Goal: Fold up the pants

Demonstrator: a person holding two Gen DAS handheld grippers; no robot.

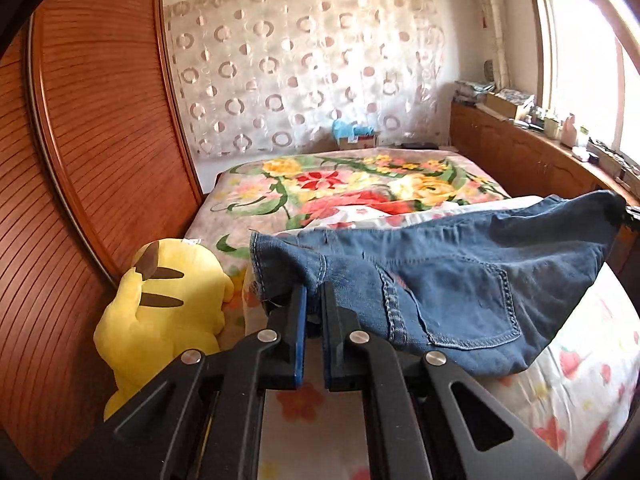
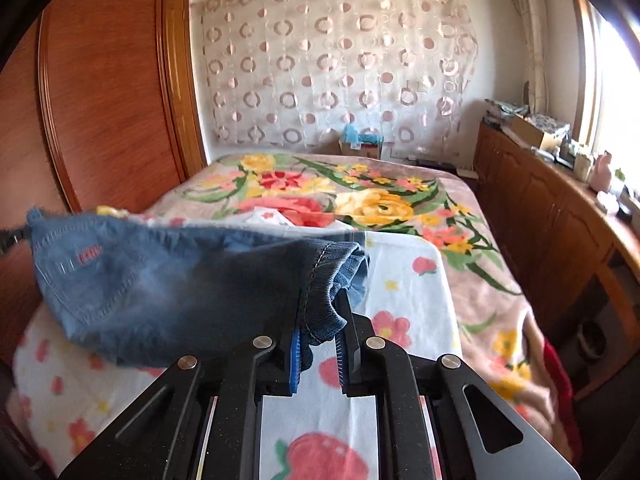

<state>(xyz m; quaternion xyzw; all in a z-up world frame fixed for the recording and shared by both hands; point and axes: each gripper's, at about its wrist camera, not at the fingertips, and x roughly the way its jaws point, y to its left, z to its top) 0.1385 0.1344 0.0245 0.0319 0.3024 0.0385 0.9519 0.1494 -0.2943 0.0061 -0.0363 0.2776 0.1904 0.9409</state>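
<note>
Blue denim pants (image 1: pixel 460 280) hang stretched in the air over the bed, held at both ends. My left gripper (image 1: pixel 314 292) is shut on the pants' left edge, with a back pocket to its right. My right gripper (image 2: pixel 322 312) is shut on a bunched hem of the pants (image 2: pixel 168 280). In the left wrist view the right gripper shows as a dark shape at the pants' far right corner (image 1: pixel 618 210). In the right wrist view the left gripper shows at the far left corner (image 2: pixel 14 238).
The bed below has a white strawberry-print sheet (image 2: pixel 408 288) over a floral blanket (image 1: pixel 352 184). A yellow plush toy (image 1: pixel 168 304) lies by the wooden wardrobe (image 1: pixel 100 140). A wooden cabinet (image 2: pixel 560 216) with clutter runs along the right under the window.
</note>
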